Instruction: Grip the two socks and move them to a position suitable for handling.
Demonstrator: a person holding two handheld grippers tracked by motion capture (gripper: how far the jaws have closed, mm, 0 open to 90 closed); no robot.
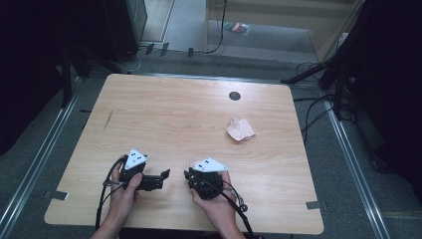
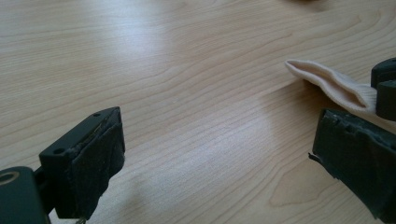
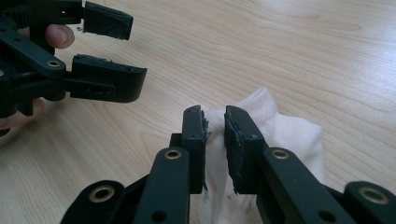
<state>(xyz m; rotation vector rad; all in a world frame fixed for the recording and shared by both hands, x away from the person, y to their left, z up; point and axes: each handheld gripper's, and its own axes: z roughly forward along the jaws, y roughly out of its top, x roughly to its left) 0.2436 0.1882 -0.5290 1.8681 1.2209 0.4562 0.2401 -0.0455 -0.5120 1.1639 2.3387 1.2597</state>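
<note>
A white sock (image 3: pixel 289 135) lies on the wooden table (image 1: pixel 199 114), and its cuff (image 2: pixel 331 84) stands slightly off the surface. My right gripper (image 3: pixel 215 114) has its jaws close together with the sock's fabric filling the narrow gap between the pads. It sits at the table's near edge in the high view (image 1: pixel 191 175) and points left. My left gripper (image 2: pixel 215 154) faces it from the left with its jaws wide apart and nothing between them, its tips (image 3: pixel 135 49) a short way from the sock. A second, crumpled pinkish sock (image 1: pixel 240 129) lies farther back to the right.
A small black round hole (image 1: pixel 234 95) sits in the tabletop near the far edge. Cables and dark stands surround the table on the floor. A person's hands hold both grippers at the near edge.
</note>
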